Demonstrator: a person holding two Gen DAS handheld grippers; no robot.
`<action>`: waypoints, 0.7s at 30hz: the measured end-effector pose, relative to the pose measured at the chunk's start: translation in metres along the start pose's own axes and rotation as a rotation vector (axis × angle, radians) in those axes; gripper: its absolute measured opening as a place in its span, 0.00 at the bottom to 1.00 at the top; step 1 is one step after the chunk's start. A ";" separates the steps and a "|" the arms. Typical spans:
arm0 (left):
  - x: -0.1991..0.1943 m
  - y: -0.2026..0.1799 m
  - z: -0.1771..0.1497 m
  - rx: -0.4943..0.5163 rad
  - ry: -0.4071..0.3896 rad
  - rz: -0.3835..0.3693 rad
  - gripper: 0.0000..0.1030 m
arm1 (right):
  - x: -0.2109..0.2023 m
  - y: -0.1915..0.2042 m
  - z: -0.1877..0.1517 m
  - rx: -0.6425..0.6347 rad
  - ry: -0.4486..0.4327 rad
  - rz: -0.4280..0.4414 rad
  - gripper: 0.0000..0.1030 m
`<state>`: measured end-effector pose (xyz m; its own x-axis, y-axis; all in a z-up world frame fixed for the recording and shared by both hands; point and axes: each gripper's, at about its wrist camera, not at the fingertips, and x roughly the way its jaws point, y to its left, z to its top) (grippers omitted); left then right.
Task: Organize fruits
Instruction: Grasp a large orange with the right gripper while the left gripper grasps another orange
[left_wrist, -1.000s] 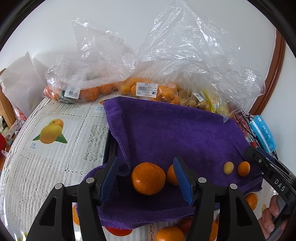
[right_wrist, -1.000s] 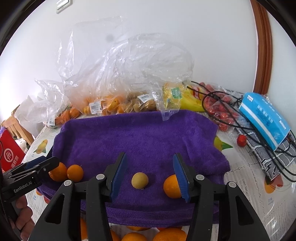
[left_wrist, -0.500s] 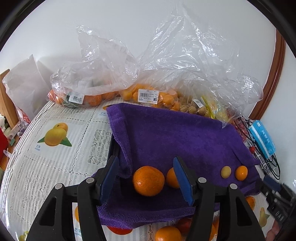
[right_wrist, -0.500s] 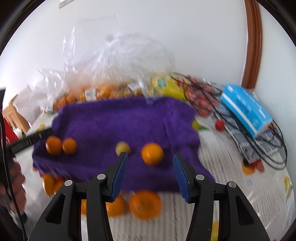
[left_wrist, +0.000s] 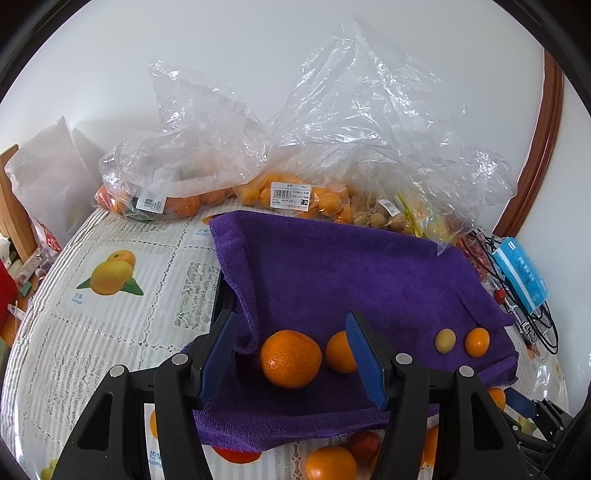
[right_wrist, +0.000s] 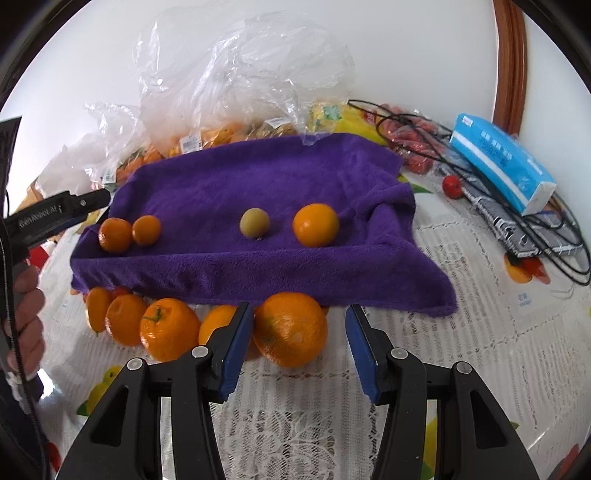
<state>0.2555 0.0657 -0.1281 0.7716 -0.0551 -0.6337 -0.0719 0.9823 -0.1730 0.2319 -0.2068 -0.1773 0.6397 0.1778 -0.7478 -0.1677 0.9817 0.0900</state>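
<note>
Left claw (left_wrist: 291, 354) stands open over the near left part of a purple towel (left_wrist: 369, 280), its blue pads apart, with a mandarin (left_wrist: 290, 359) lying on the towel between them and touching neither; a smaller orange (left_wrist: 339, 352) sits just beside that mandarin, partly behind the right pad. Farther right on the towel a yellowish fruit (left_wrist: 444, 340) and a small orange (left_wrist: 477, 342) lie side by side. Beyond the towel, clear bags (left_wrist: 332, 147) of fruit rest against the wall, and a blue pack (left_wrist: 524, 277) lies at the far right on the desk (left_wrist: 110, 314), which has a lacy cloth printed with fruit. More oranges show on the desk under the towel's near edge. From the right wrist view, the right claw (right_wrist: 295, 350) is also open, its pads apart low over the desk in front of the towel's near edge, with a big orange (right_wrist: 291, 328) between them; the left pad looks to be just touching its side, the right pad is clear of it. A row of oranges (right_wrist: 162, 328) lies to its left along the towel's edge. On the towel sit the same four fruits. At the left edge a hand (right_wrist: 26, 317) holds the other claw's handle.
</note>
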 end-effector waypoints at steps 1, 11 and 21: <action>-0.001 0.000 0.000 0.000 -0.001 -0.003 0.57 | 0.003 0.000 0.000 -0.001 0.011 -0.008 0.50; -0.018 0.004 -0.014 0.011 0.020 -0.015 0.57 | 0.003 -0.003 -0.006 0.000 0.018 -0.011 0.41; -0.037 -0.004 -0.071 0.057 0.103 -0.042 0.57 | -0.022 -0.019 -0.034 0.031 0.019 -0.018 0.42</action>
<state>0.1829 0.0508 -0.1576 0.7036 -0.1117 -0.7018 -0.0026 0.9872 -0.1597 0.1954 -0.2312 -0.1849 0.6278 0.1589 -0.7620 -0.1324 0.9865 0.0967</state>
